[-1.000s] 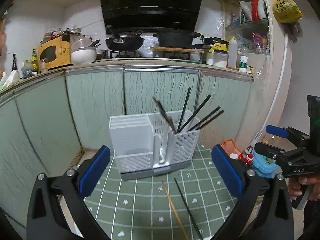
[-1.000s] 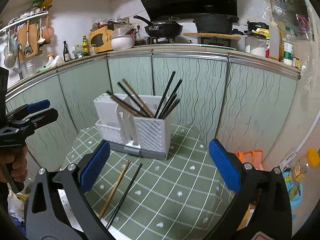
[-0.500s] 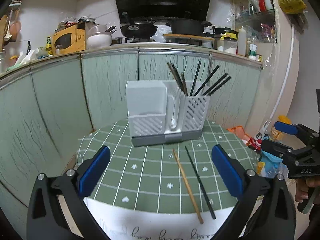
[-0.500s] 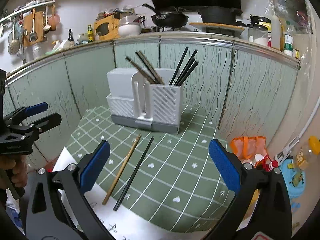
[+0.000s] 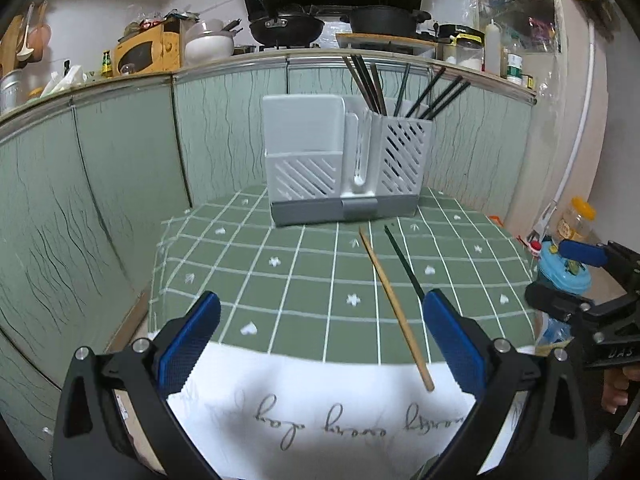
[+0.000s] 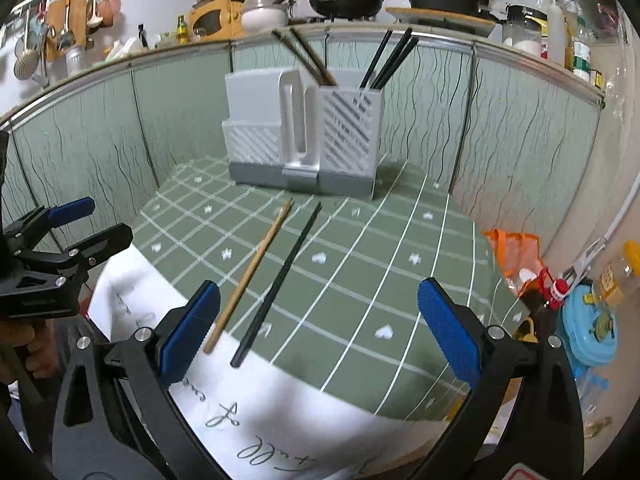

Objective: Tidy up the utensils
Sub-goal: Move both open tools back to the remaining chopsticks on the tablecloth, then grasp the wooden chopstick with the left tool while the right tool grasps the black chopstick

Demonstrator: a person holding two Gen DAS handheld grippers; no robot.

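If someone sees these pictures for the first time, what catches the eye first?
Probably the white rack at the back of the green cloth, with dark chopsticks fanning out of its right compartment. Next, two loose chopsticks in front of it: a wooden one and a black one, side by side.

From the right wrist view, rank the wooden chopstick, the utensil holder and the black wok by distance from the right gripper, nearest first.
1. Wooden chopstick: lying on the tablecloth, its near end beside the left finger of the right gripper.
2. Utensil holder: upright at the table's far side.
3. Black wok: on the stove behind the counter.
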